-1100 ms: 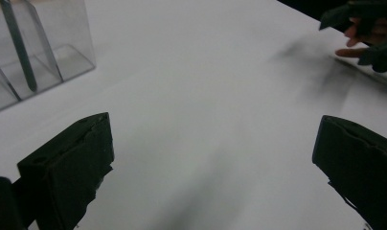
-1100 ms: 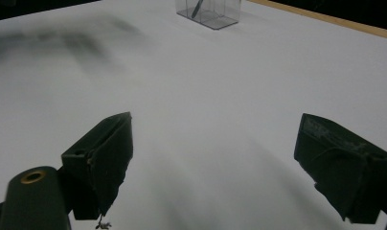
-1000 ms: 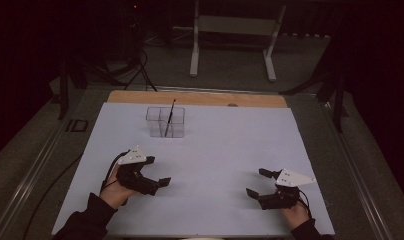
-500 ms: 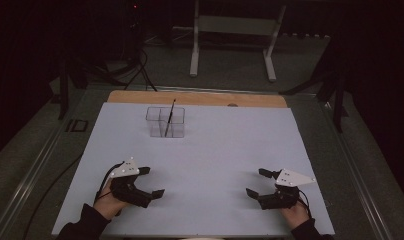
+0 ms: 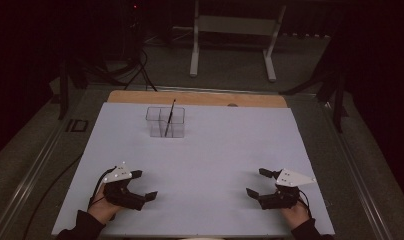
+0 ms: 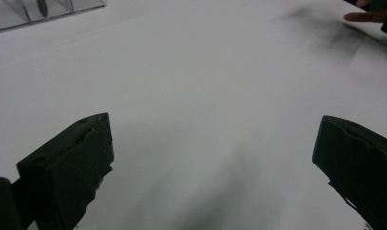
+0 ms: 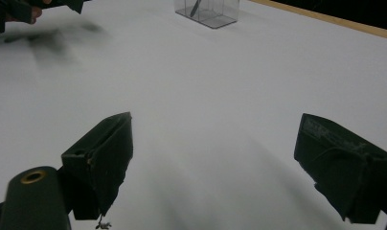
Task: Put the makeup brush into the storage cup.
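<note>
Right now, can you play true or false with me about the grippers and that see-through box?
1. Both grippers are open. True: the left gripper and the right gripper each have their jaws spread apart with nothing between them.
2. The clear box sits right between the two grippers. False: it stands at the far side of the white sheet, well beyond both.
3. A thin dark stick stands tilted in the box. True.
4. The right gripper is holding the stick. False: it holds nothing.
5. The box lies tipped on its side. False: it stands upright.
</note>
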A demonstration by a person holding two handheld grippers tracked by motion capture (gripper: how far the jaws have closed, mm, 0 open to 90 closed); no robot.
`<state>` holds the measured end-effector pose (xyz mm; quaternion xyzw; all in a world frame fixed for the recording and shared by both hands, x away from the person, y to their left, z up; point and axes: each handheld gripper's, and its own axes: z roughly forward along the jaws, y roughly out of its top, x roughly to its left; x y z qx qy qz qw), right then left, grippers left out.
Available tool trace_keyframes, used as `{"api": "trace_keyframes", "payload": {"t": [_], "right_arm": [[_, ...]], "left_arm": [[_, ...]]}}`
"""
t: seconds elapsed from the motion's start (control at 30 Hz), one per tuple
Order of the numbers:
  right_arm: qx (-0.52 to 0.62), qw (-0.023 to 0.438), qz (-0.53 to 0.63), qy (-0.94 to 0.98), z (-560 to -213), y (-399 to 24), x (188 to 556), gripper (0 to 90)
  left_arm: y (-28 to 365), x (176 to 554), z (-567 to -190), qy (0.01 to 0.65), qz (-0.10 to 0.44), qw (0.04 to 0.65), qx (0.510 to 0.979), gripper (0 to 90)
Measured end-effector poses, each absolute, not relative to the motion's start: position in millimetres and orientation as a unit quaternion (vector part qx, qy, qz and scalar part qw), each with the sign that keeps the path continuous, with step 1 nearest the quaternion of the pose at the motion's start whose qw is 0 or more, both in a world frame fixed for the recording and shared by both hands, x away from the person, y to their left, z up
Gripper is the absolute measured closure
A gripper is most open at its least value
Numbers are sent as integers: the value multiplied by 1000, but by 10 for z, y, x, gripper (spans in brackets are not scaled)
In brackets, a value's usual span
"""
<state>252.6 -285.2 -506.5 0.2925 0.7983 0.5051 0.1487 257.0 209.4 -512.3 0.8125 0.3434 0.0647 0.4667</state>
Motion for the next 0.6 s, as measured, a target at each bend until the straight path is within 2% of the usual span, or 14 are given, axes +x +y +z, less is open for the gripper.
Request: {"api": "trace_keyframes", "payload": {"t": [0.6], "right_arm": [[290, 151, 505, 799, -5057, -2851, 2520, 133]], "left_arm": [[2120, 2552, -5191, 335, 62, 467, 816, 18]]}}
